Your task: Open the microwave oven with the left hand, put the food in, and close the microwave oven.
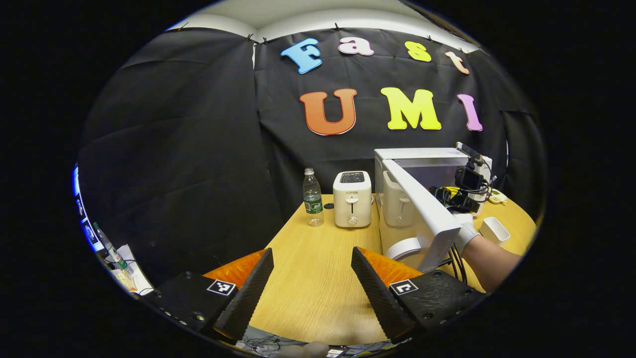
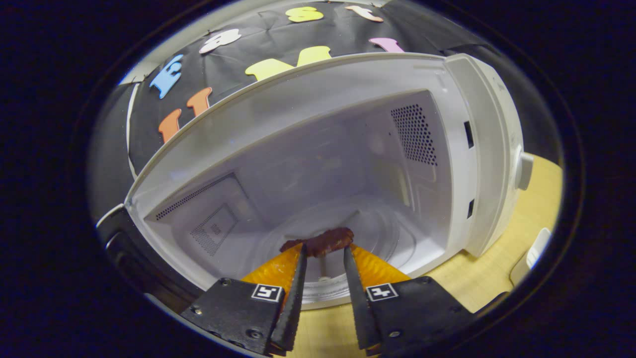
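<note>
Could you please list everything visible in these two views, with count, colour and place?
microwave: one, white, door open, on table's right
food: one, dark brown, between right tongs' tips inside microwave
toaster: one, cream, left of microwave
bottle: one, clear, green label, left of toaster
dish: one, white, right of microwave
table: one, light wood
left tongs: open, above table
right tongs: gripping food
gloved hand: white, behind door

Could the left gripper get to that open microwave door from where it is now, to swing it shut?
Probably yes. The left gripper hangs open over bare table, with the door swung out just to its right. But the other hand reaches past the door into the microwave, so shutting must wait.
</note>
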`<state>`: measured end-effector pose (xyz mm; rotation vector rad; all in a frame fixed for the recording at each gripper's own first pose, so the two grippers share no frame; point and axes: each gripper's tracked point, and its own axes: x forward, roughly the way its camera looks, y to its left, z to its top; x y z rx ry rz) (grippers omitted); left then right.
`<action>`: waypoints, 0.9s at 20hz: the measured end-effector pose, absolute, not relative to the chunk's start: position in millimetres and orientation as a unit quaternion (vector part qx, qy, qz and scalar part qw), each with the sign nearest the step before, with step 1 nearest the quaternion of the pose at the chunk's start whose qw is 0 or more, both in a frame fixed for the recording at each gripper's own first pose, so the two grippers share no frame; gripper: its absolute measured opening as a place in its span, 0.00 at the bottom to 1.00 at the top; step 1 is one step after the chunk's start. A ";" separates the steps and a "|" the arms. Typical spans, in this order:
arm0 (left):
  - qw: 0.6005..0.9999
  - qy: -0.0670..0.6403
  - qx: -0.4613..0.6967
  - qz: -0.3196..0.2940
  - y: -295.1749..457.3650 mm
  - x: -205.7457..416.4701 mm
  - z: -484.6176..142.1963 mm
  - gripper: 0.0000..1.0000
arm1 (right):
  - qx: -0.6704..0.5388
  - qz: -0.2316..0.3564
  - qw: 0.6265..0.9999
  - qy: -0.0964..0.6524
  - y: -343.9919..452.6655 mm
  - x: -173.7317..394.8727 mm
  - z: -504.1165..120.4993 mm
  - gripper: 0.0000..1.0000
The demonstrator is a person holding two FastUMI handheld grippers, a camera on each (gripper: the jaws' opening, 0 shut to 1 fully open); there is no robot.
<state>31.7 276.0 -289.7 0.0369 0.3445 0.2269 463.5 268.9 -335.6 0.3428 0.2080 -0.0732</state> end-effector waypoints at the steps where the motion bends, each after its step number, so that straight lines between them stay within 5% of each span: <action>1: 0.979 0.172 0.018 0.112 274.4 32.5 -291.9 0.96 | 0.156 -0.037 0.982 0.103 267.6 461.8 -334.2 0.49; 4: 0.979 0.171 0.021 0.114 273.4 34.3 -290.3 0.96 | 0.138 -0.008 0.984 0.113 277.4 451.4 -330.3 0.67; 6: 0.980 0.167 0.018 0.110 270.2 37.8 -288.9 0.97 | 0.116 0.019 0.986 0.119 289.4 435.3 -321.2 0.64; 8: 0.981 0.161 0.019 0.110 270.9 42.4 -286.5 0.97 | 0.117 0.039 0.986 0.114 298.8 414.6 -308.7 0.71; 9: 0.981 0.159 0.020 0.112 271.3 43.0 -284.7 0.96 | 0.124 0.051 0.984 0.114 301.5 402.4 -301.6 0.64; 12: 0.982 0.150 0.024 0.112 277.3 47.6 -281.4 0.97 | 0.114 0.076 0.984 0.118 296.3 354.2 -265.2 0.87; 18: 0.981 0.155 0.005 0.117 295.4 43.3 -287.3 0.97 | 0.018 0.070 0.984 0.163 236.3 229.8 -193.6 0.98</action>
